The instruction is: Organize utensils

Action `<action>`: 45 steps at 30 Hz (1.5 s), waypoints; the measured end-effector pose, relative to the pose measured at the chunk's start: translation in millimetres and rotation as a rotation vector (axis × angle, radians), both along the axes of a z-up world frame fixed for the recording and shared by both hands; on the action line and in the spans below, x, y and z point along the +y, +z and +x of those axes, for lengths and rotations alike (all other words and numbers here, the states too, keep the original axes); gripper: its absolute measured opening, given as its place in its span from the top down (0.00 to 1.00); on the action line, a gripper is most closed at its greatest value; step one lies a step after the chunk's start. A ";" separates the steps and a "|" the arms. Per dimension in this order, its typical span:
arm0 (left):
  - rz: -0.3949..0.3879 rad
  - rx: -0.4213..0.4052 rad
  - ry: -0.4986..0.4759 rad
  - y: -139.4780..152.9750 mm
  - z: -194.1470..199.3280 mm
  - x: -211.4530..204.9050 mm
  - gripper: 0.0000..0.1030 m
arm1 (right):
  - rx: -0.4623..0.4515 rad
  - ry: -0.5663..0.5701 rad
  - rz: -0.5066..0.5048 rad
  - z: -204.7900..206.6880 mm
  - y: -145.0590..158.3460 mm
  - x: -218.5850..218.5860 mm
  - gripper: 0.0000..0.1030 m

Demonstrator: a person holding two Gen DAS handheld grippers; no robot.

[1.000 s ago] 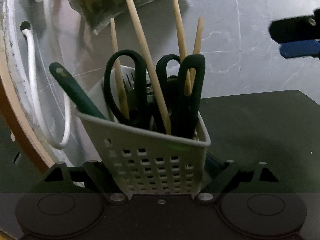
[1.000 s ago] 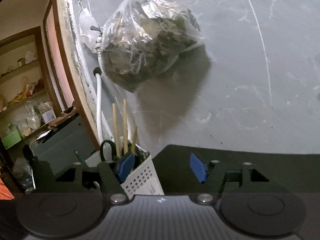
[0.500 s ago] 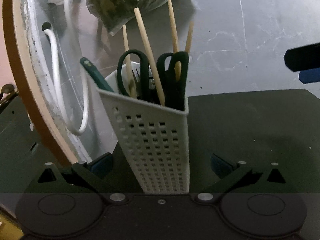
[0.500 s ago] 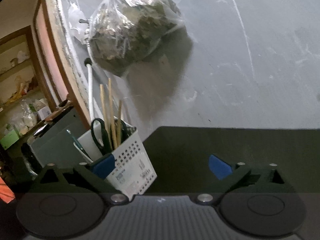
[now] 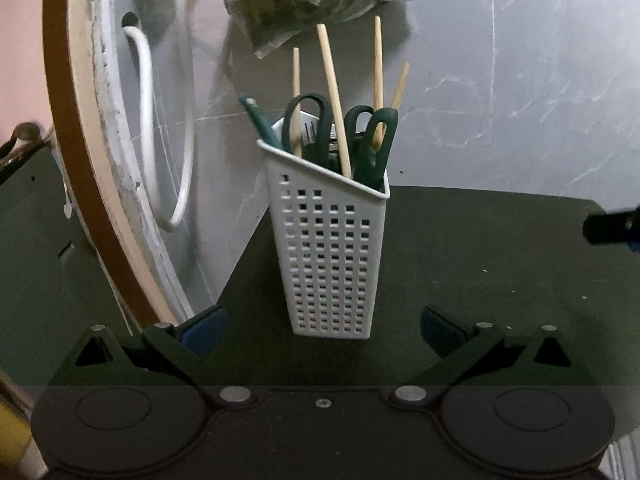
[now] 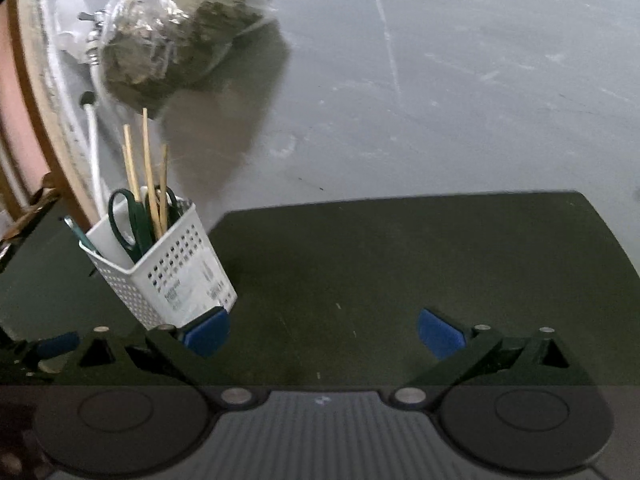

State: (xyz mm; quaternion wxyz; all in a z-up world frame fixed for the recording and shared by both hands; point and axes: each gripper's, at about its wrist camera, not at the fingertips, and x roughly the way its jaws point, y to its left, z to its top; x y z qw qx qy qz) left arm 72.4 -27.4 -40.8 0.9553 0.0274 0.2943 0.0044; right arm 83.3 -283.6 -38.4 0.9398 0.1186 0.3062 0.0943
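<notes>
A white perforated utensil holder [image 5: 328,248] stands upright on a dark mat [image 5: 480,280]. It holds dark green scissors [image 5: 308,128], several wooden chopsticks [image 5: 334,100] and a teal-handled tool [image 5: 256,120]. My left gripper [image 5: 322,330] is open, a little back from the holder, its blue pads wide apart and touching nothing. In the right wrist view the holder [image 6: 172,268] is at the left, just beyond the left pad. My right gripper [image 6: 324,330] is open over the bare mat [image 6: 400,260] with nothing between its fingers.
A clear plastic bag of dried leaves [image 6: 180,28] lies on the grey marbled floor [image 6: 440,100] behind the holder. White hoses [image 5: 148,120] run along a curved wooden-rimmed edge [image 5: 80,160] at the left. The right gripper's fingertip [image 5: 612,230] shows at the right edge.
My left gripper has opened, let go of the holder and drawn back from it. My right gripper has opened wider and dropped lower, toward the mat.
</notes>
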 end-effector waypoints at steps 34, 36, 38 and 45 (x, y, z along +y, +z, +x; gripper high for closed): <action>-0.092 -0.030 -0.009 21.6 -127.2 55.5 0.01 | 0.018 -0.168 -0.129 -166.0 16.7 51.5 0.00; -0.086 -0.036 -0.006 21.9 -126.7 53.1 0.01 | 0.021 -0.159 -0.131 -165.5 15.8 51.1 0.00; -0.084 -0.042 -0.011 21.5 -127.5 51.0 0.01 | 0.015 -0.148 -0.136 -165.5 14.8 51.1 0.00; -0.070 -0.056 -0.011 24.0 -124.7 43.4 0.01 | 0.006 -0.129 -0.137 -162.1 15.4 47.9 0.00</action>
